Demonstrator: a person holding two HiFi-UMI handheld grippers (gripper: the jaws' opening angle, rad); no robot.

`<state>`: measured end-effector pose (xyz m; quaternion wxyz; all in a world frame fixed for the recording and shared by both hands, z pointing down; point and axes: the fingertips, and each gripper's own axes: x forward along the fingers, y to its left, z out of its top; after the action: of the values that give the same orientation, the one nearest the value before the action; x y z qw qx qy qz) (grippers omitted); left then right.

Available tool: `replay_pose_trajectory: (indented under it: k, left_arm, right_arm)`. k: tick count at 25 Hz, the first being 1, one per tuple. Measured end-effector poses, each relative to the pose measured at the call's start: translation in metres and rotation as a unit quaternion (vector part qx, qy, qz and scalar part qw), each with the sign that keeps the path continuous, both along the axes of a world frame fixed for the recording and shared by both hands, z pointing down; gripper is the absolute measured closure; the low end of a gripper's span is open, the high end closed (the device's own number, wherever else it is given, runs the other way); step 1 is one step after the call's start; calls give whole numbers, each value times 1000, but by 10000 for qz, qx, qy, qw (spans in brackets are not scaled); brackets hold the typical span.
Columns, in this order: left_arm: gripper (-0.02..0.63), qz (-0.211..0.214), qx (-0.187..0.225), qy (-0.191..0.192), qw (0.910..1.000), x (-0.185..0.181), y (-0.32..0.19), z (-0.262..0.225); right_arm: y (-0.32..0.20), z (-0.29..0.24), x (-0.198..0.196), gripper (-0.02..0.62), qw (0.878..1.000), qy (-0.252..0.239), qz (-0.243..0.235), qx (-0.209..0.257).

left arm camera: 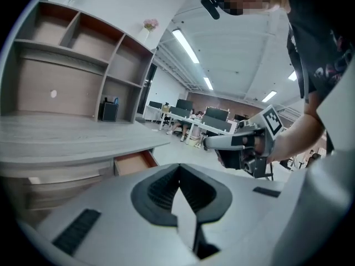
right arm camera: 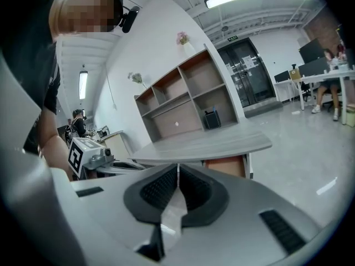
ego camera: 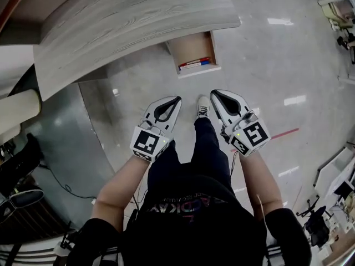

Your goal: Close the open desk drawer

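The open drawer (ego camera: pixel 195 51) sticks out from under the grey wooden desk (ego camera: pixel 127 21), with red and blue pens lying at its front end. It also shows as a brown box under the desk top in the left gripper view, the drawer (left arm camera: pixel 133 162), and in the right gripper view, the drawer (right arm camera: pixel 226 165). My left gripper (ego camera: pixel 175 100) and right gripper (ego camera: pixel 215 93) hang side by side in the air, short of the drawer front and above the floor. Both have their jaws shut with nothing between them. Neither touches the drawer.
A person's leg and shoe (ego camera: pixel 203 107) stand between the two grippers. A glossy tiled floor (ego camera: pixel 266 65) spreads right of the desk. A wall shelf unit (right arm camera: pixel 188 96) stands behind the desk, and office desks with seated people (left arm camera: pixel 191 123) lie farther off.
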<state>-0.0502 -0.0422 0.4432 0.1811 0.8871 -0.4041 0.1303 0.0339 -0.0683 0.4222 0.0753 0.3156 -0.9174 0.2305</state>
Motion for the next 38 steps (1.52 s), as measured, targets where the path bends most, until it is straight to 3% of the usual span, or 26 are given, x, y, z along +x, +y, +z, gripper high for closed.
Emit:
replay_pose_trajectory:
  k: [3,6,11,17,22,25,26,38]
  left_arm:
    - [594,-42,-149,-46,9999,-1,3,18]
    - [594,-38,-107,-38,9999,1,6,32]
    - [594,136,33,-27,9999,27,-2,69]
    - [594,-83,-346,253,9990,27,1,96]
    - [594,76,-419,155,9990,30,7,113]
    - [594,1047,-200,-610,9924,31,17,127]
    - [594,1195,-187,-712,9901,32,19,131]
    - [594,1345,-571,-755,9864,39,34,155]
  right_arm:
    - [4,29,-6,560,9997,-8,6,-228]
    - [6,70,-9,476,9991,220,6,-370]
    - [3,170,5,471,9954,655,-4,-702]
    - [-8,263,6,465,9889,1028,179,-1054]
    - [-24,295,3,452,9876,1113,333,-1057]
    - [-29,308,1,432,9871,1089,461,-1080]
    - [-31,312,-1,422,9873,1058,480,-1088]
    - [-66,356,-32,301,9901,805,310,-1108]
